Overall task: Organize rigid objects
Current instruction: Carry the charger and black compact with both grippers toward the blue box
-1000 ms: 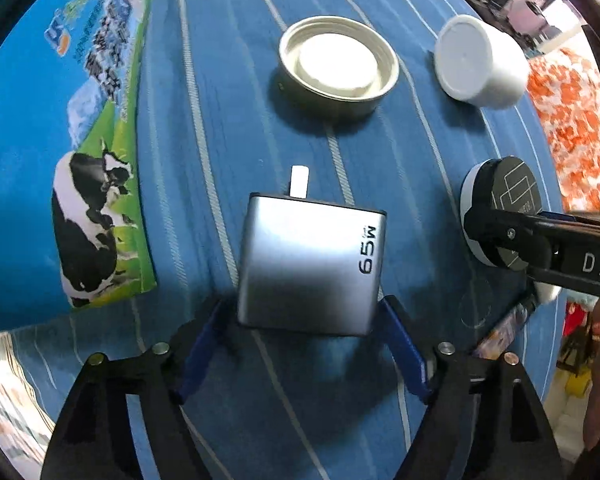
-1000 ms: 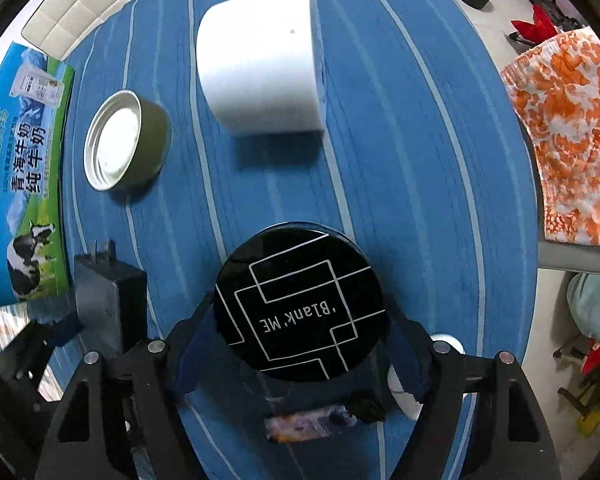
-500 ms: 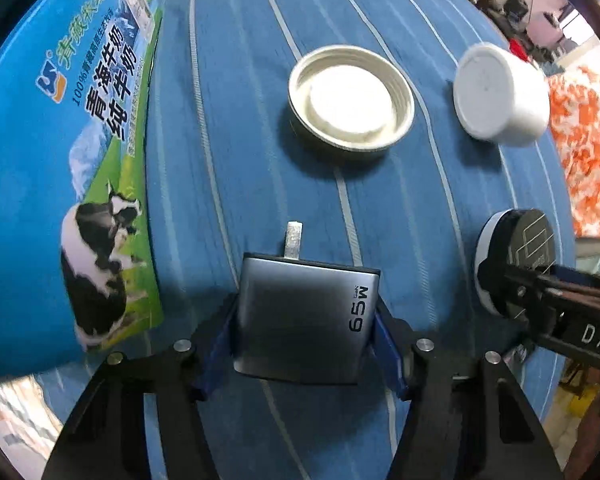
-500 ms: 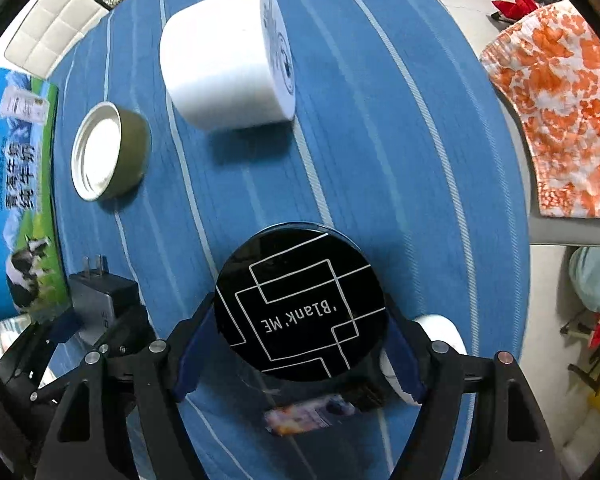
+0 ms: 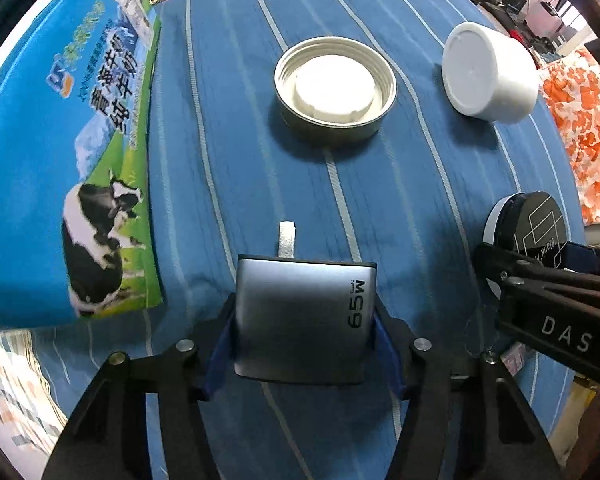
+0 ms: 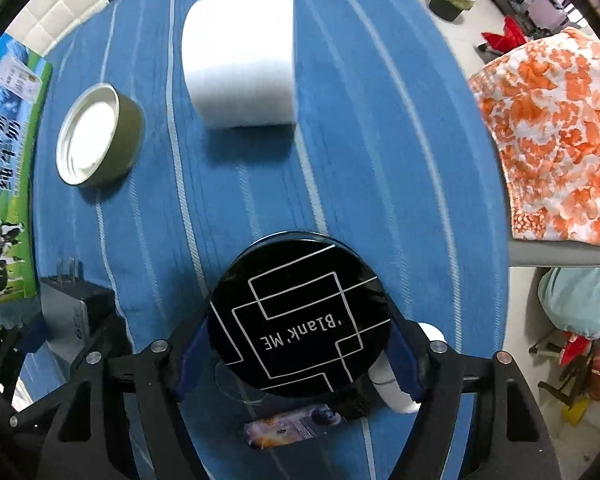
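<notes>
Left wrist view: milk carton (image 5: 60, 152) along desk (image 5: 236, 168) left edge. White tub (image 5: 490, 74) on its side at far right; metal lid (image 5: 335, 87) inverted at far centre. Left gripper (image 5: 304, 320) jaws pinch 65W charger (image 5: 304, 318), likely for relocating. Right gripper (image 6: 296, 338) jaws clamp black round tin (image 6: 300, 320). Small items beneath tin mostly hidden.

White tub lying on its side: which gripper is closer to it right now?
Right. The right gripper, shut on the black round case, points straight at the white tub. The left gripper, holding the charger, sits farther off to the side.
</notes>
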`<state>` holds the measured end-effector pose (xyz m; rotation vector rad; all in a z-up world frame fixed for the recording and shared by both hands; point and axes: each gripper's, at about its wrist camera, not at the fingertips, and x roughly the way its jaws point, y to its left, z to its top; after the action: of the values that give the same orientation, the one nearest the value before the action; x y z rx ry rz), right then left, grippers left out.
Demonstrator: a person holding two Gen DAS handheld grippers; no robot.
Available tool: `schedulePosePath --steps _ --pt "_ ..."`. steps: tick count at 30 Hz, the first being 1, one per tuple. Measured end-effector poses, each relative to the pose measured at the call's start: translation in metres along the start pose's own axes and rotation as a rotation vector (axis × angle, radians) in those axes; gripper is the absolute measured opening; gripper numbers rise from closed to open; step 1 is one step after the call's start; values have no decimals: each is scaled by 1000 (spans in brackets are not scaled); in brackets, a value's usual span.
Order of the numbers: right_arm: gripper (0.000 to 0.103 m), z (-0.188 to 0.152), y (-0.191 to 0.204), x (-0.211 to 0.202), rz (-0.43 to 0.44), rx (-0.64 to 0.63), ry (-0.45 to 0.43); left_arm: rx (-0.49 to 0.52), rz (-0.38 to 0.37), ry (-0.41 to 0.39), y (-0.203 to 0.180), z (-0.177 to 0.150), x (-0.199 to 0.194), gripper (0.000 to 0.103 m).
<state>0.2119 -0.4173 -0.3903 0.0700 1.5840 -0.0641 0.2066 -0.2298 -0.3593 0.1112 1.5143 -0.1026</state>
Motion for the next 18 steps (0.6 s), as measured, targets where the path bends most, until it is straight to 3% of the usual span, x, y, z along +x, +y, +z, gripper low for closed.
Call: schedulePosePath --steps 7,18 --pt "77 -16 7 -35 18 -19 -57 5 -45 -32 0 -20 -22 57" --pt "77 -37 27 -108 75 -33 -171 34 -102 -167 19 -49 -87 57"
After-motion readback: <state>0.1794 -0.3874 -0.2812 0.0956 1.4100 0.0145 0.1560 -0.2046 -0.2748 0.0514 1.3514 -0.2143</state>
